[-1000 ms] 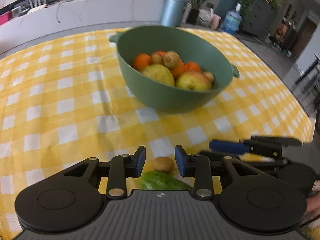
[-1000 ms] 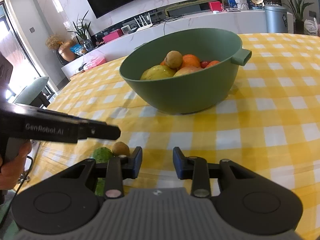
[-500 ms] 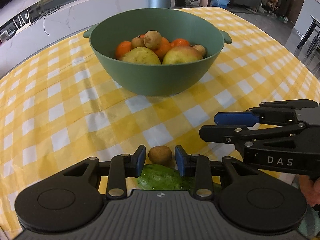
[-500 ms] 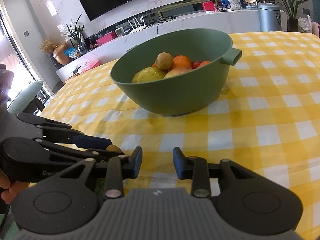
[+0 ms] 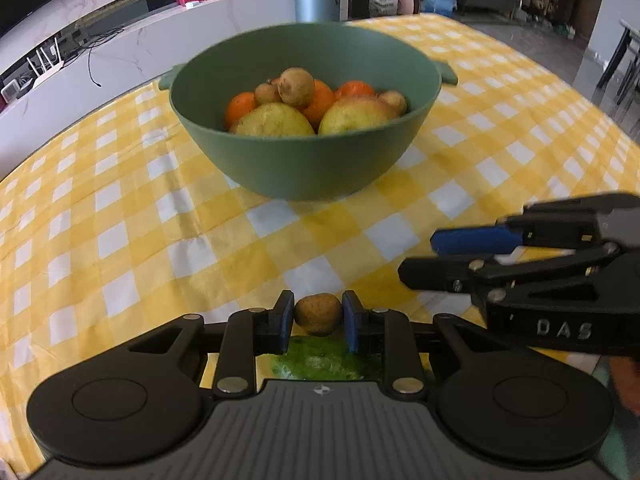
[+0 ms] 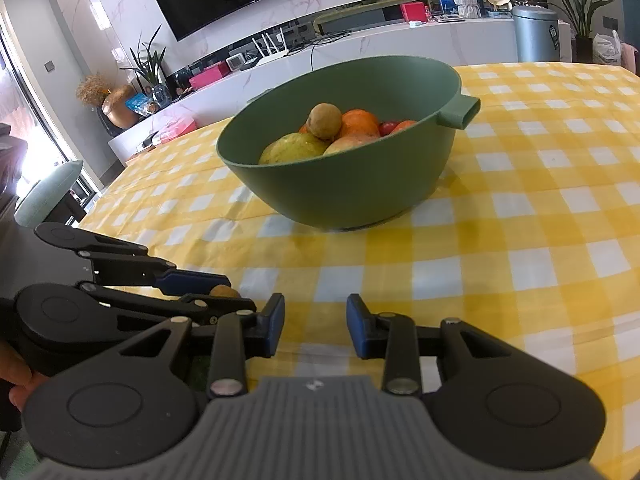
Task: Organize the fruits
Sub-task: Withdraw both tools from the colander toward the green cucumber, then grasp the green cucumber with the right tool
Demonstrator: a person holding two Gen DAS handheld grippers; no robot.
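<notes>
Left gripper [image 5: 318, 316] jaws closed on small brown fruit [image 5: 318, 314], green bowl [image 5: 308, 168] beyond

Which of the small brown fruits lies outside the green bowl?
The small brown fruit between the blue pads of the left gripper, low over the yellow checked tablecloth. The other brown fruits sit on the pile inside the green bowl.

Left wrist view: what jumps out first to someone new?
The green bowl heaped with oranges, pears and small brown fruits, mid-table on the yellow checked cloth. Right in front of the camera, the left gripper has just closed its blue fingers on a small brown fruit, with a green fruit lying just beneath. The right gripper pokes in from the right edge, empty.
</notes>
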